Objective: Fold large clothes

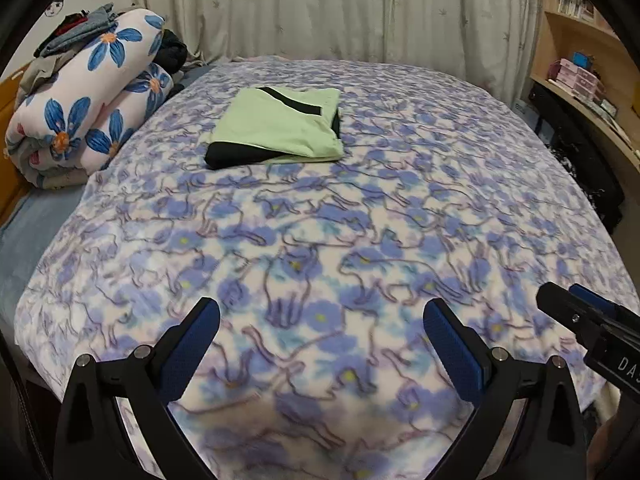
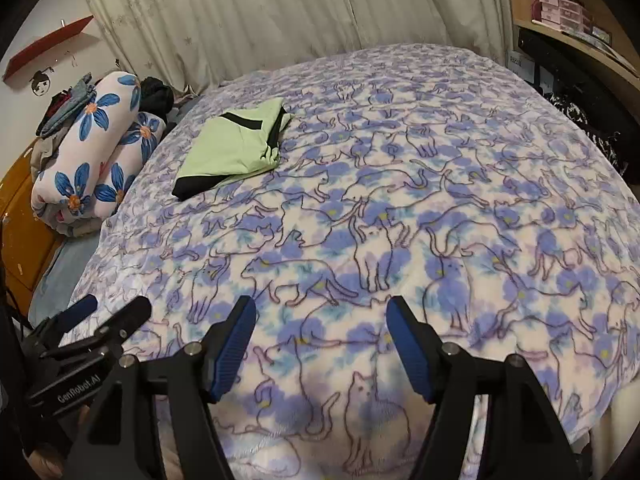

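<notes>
A light green garment with black trim (image 1: 276,126) lies folded into a flat rectangle on the far left part of the bed; it also shows in the right wrist view (image 2: 236,148). My left gripper (image 1: 320,320) is open and empty, held over the near end of the bed, far from the garment. My right gripper (image 2: 320,320) is open and empty, also over the near end. The right gripper shows at the right edge of the left wrist view (image 1: 576,304). The left gripper shows at the lower left of the right wrist view (image 2: 112,312).
The bed is covered by a blue and white cat-print blanket (image 1: 420,208). A rolled floral quilt (image 1: 84,104) with loose clothes on top lies at the far left. Curtains (image 1: 320,8) hang behind the bed. Wooden shelves (image 1: 580,60) stand on the right.
</notes>
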{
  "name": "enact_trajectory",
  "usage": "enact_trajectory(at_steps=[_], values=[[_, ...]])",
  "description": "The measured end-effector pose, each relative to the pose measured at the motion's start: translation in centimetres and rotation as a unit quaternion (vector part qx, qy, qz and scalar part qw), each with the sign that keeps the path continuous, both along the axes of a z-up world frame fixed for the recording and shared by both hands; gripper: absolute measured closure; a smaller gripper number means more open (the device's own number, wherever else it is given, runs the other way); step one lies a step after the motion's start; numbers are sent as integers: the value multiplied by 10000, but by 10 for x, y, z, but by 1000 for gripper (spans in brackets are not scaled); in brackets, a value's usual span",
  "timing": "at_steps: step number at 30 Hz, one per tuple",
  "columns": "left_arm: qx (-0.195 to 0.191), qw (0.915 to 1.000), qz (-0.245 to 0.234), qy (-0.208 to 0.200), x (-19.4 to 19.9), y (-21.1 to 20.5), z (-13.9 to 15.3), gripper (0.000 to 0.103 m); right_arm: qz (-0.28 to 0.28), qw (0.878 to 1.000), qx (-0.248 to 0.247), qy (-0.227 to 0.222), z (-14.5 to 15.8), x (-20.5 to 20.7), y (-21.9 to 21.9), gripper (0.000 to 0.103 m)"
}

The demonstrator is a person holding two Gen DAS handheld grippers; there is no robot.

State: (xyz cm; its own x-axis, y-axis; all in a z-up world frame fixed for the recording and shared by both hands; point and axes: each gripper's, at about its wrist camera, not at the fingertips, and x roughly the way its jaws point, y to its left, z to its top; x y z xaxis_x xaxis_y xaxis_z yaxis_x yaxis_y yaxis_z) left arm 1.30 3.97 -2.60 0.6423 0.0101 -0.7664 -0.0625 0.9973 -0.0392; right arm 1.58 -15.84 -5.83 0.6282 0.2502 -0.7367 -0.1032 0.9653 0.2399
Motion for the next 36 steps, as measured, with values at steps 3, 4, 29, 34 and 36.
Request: enact_trajectory(at_steps=[3, 4, 29, 34, 36], values=[[-59, 10000, -18, -22, -5, -4, 5, 2, 70, 10000, -27, -60, 5, -8, 3, 35], [-56, 10000, -25, -49, -6, -6, 7, 2, 96, 9999, -45, -82, 6, -9, 4, 35], [-77, 9999, -57, -58, -10, -13, 15, 2, 112, 9999, -57, -82, 5, -12, 6, 35], [-92, 9999, -51, -62, -11, -12, 15, 2, 99, 9999, -58, -102, 6, -12, 6, 34], [-87, 9999, -46, -75, -11, -13, 15, 2, 109, 9999, -52, -109, 6, -12, 5, 34]])
